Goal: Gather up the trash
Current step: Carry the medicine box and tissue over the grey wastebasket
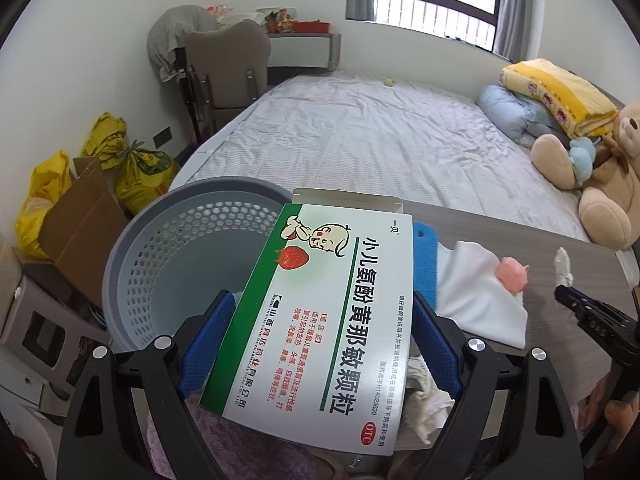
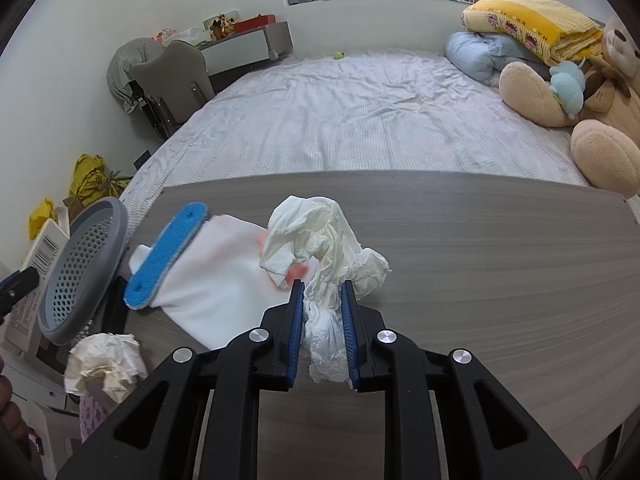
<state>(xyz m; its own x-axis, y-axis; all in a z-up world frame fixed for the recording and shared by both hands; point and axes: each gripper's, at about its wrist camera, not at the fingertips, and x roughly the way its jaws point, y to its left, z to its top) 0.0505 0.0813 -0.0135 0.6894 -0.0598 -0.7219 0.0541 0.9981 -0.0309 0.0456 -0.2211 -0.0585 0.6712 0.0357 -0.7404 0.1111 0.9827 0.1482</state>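
At the near edge of the table: two pieces of trash are gripped, one per gripper.
Hidden: the medicine box [image 1: 320, 320] covers most of the left gripper's [image 1: 324, 300] view, so the table [image 1: 500, 232] beneath it and part of the blue sponge [image 1: 425, 260] are blocked; the pink item [image 1: 512, 274] on the white cloth [image 1: 476, 300] is too small to identify.
Count: one box, two crumpled tissues, one basket.
Box: white with a green band, a strawberry and a cartoon baby, end flap open, held partly over the grey perforated basket [image 1: 180, 256] beside the table.
Left gripper: spread wide, both blue pads pressed on the box's long sides.
Tissue: the white tissue wad [image 2: 324, 248] stands above the table, its lower twist between the pads.
Right gripper [image 2: 323, 292]: nearly closed, pinching that wad.
Second tissue: a yellowed wad [image 2: 104, 364] lies near the basket, at the table's left corner.
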